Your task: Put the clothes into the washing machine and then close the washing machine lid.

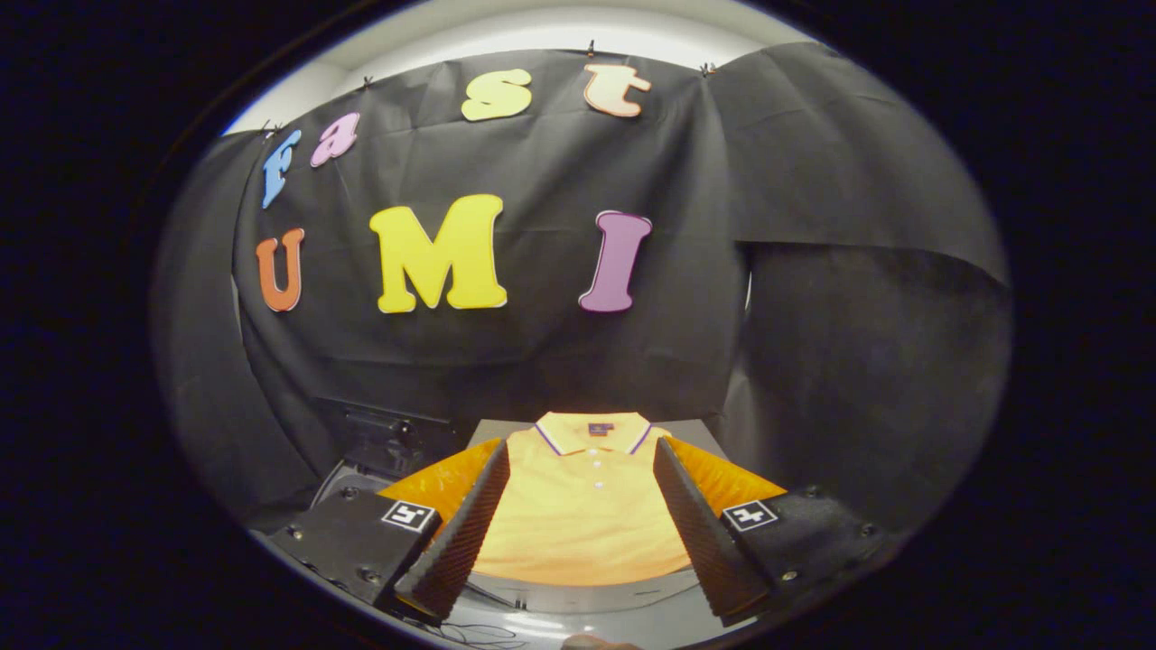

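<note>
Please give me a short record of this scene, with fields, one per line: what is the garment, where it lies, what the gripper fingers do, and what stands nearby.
garment: orange polo shirt, collar with dark trim, small buttons down the placket
garment state: spread flat, collar pointing away from the gripper
support: grey surface under the shirt
gripper: open, fingers wide apart
fingers: above the shirt, one toward each sleeve, holding nothing
contact: cannot tell if the fingers touch the cloth
nearby: dark appliance beyond the left finger, details unclear
task progress: shirt not yet picked up
</note>
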A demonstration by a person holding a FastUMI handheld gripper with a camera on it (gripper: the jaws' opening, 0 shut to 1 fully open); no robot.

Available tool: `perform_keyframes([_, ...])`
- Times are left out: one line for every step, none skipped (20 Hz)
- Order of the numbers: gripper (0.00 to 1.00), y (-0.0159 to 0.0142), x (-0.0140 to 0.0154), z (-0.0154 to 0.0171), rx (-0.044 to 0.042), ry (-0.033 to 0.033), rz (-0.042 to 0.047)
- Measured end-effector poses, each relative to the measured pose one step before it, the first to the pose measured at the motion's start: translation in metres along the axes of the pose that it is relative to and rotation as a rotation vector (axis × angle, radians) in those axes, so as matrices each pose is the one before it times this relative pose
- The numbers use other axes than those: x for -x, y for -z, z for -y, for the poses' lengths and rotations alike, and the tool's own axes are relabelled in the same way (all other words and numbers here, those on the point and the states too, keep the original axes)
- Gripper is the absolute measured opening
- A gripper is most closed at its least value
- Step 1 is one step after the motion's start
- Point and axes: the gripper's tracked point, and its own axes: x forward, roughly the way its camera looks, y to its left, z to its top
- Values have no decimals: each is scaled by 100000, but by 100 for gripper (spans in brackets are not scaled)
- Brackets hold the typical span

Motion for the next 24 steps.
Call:
perform_keyframes([100,31,-1115,291,-150,133,-1209])
perform_keyframes([100,24,-1069,129,316,32,-1334])
perform_keyframes([100,170,-1098,125,787,740,-1927])
perform_keyframes([100,-70,-1136,73,225,508,-780])
perform_keyframes([100,346,-1111,53,-21,820,-2310])
perform_keyframes([100,275,-954,-52,-234,15,-2202])
perform_keyframes([100,177,-1004,86,-222,370,-1705])
perform_keyframes([100,395,-1040,241,154,886,-2842])
perform_keyframes([100,371,-1013,4,391,59,-2418])
perform_keyframes([100,270,-981,120,-116,404,-1780])
perform_keyframes([100,508,-859,136,-420,371,-3407])
perform_keyframes([100,320,-769,-195,-341,-1350,-2863])
perform_keyframes([100,519,-815,106,192,109,-2577])
perform_keyframes([100,431,-640,195,1005,966,-2525])
perform_keyframes([100,286,-655,52,353,468,-1509])
perform_keyframes([100,399,-712,-9,430,601,-3081])
perform_keyframes([100,571,-464,-150,759,-639,-2635])
perform_keyframes([100,340,-591,-55,-65,-173,-2035])
perform_keyframes([100,556,-486,25,-88,-438,-3298])
perform_keyframes([100,436,-437,114,-898,368,-2477])
perform_keyframes([100,297,-659,-142,-1121,-1046,-1995])
perform_keyframes([100,562,-476,8,-1430,-343,-3262])
perform_keyframes([100,529,-339,-126,117,-1035,-1597])
perform_keyframes([100,165,-289,173,87,166,-790])
